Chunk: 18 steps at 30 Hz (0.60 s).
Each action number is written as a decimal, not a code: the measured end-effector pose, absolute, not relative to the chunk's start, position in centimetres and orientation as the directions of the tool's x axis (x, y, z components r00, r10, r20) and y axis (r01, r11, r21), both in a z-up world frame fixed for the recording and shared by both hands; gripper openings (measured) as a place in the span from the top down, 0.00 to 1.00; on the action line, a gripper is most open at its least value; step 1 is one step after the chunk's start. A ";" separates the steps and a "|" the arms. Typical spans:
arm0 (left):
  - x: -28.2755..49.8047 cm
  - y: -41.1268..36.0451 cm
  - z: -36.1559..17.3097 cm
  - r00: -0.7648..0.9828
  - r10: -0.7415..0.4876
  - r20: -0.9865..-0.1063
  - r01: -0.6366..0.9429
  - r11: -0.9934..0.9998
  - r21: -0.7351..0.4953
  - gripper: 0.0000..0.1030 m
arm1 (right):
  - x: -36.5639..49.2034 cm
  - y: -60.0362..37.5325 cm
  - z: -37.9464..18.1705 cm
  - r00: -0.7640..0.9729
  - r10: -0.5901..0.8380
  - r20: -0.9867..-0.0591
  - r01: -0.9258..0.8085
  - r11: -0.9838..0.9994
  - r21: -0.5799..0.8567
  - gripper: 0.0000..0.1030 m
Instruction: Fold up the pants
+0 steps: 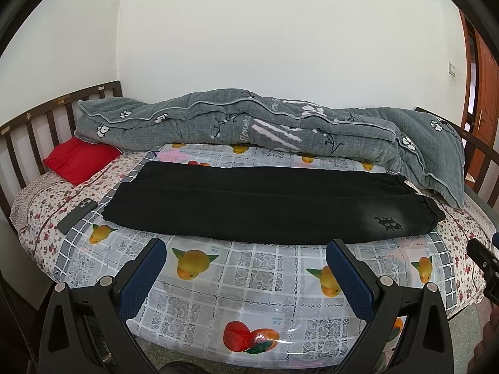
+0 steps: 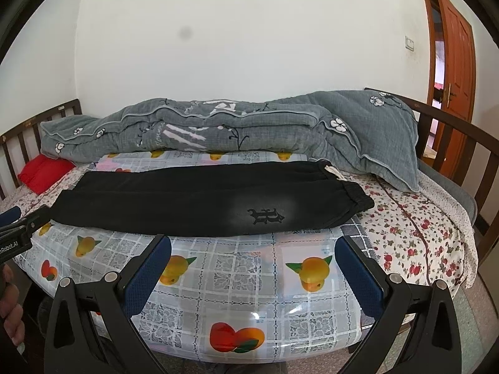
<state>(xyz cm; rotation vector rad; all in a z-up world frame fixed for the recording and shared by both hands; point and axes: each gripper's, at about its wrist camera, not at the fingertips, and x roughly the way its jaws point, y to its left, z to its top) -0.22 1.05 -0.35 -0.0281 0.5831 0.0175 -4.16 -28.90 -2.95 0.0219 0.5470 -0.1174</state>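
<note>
My left claw (image 1: 246, 257) and right claw (image 2: 253, 254) both hang spread wide, gripping nothing, off the bed's near edge. The black pants (image 1: 265, 204) lie lengthwise across the fruit-print plastic sheet (image 1: 249, 286), gothic logo (image 2: 265, 216) near the waistband. Gray quilt (image 1: 249, 124) along the far edge by a white wall, phone (image 1: 77, 214) at left.

A bedroom in someone's home: a bed (image 1: 37, 205) with a dark slatted wooden frame (image 1: 18, 143), a rumpled grey quilt (image 1: 249, 124) along the white wall, a red pillow (image 1: 78, 159), a phone (image 1: 76, 215) on the sheet, and a wooden door (image 2: 452, 46) ajar.
</note>
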 end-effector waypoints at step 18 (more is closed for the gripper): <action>0.2 1.9 -0.1 0.833 0.004 -0.553 -0.023 0.999 -0.027 0.00 | -4.2 -28.5 -2.6 0.851 -0.099 -0.515 0.108 0.994 -0.014 0.00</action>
